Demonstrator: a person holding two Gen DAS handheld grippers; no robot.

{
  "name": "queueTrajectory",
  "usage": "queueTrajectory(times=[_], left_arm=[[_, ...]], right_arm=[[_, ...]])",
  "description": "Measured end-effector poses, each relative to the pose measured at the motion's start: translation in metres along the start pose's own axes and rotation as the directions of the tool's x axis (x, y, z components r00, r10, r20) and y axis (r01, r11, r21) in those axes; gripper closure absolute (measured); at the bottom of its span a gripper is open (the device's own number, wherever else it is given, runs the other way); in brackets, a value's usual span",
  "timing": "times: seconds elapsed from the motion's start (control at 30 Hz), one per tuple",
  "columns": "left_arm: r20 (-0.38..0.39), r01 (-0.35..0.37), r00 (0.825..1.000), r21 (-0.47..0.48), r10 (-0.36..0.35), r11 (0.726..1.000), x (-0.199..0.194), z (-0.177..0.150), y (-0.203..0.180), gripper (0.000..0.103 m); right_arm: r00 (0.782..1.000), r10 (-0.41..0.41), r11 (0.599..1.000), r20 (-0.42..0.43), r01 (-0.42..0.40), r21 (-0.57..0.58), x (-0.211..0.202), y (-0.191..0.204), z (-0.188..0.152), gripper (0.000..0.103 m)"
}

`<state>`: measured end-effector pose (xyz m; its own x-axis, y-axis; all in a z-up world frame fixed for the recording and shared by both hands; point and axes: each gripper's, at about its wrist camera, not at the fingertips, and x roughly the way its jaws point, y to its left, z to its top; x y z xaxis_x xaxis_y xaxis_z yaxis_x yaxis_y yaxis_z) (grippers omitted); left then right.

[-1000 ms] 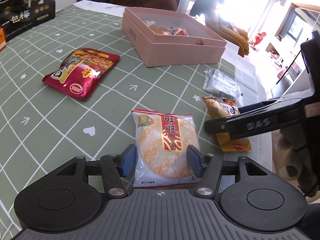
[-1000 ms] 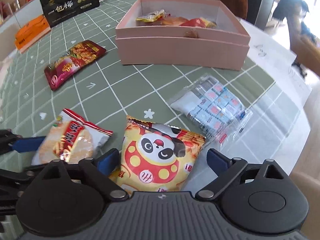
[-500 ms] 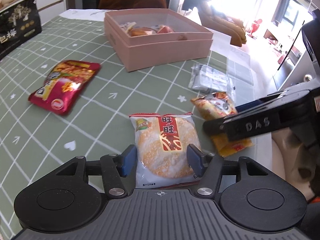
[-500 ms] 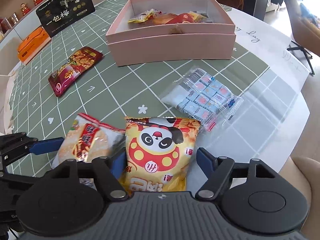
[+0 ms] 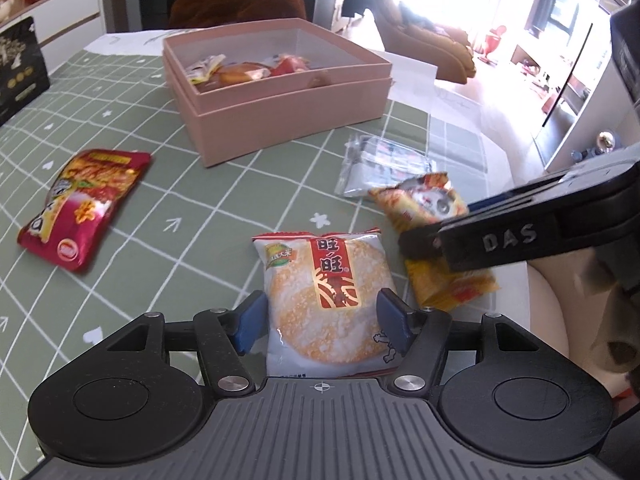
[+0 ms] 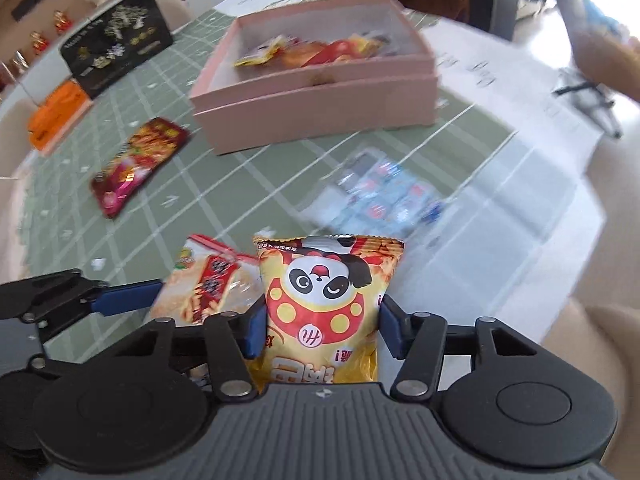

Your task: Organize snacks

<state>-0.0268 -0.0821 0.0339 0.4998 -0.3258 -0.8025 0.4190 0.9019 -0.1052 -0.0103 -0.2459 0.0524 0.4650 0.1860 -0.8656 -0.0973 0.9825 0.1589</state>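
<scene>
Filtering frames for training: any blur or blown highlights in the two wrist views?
Left wrist view: window area at upper right is blown out white; rice cracker pack and pink box are sharp. Right wrist view: motion blur smears the tablecloth and clear bag; the panda snack bag stays sharp.
</scene>
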Motion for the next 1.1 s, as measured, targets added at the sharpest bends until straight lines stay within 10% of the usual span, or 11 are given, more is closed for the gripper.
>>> queueTrajectory(times=[0.27, 0.47, 0.77, 1.1], left_arm=[[0.043, -0.113, 0.993, 0.074, 0.111, 0.991, 0.003, 0.001, -0.002, 0.013], [0.059, -0.098, 0.994, 0.041, 0.096, 0.994, -0.011, 0.008, 0.012, 0.025], [0.011, -0.118, 0.993, 0.241, 0.119, 0.963, 0.013, 0.002, -0.042, 0.016], [-0.032, -0.161, 0.986, 0.035, 0.162, 0.986, 0.017, 0.007, 0.000, 0.017]], right_arm=[[1.000, -0.021, 1.000, 0.001, 0.021, 0.022, -0.005, -0.022, 0.002, 0.049], [1.000, -0.013, 0.999, 0.014, 0.013, 0.043, -0.006, -0.031, 0.000, 0.049], [0.998, -0.040, 0.998, 0.051, 0.037, 0.056, -0.017, -0.043, 0.010, 0.049], [0.999, -0.022, 1.000, 0.030, 0.021, 0.016, -0.016, -0.038, 0.002, 0.049]])
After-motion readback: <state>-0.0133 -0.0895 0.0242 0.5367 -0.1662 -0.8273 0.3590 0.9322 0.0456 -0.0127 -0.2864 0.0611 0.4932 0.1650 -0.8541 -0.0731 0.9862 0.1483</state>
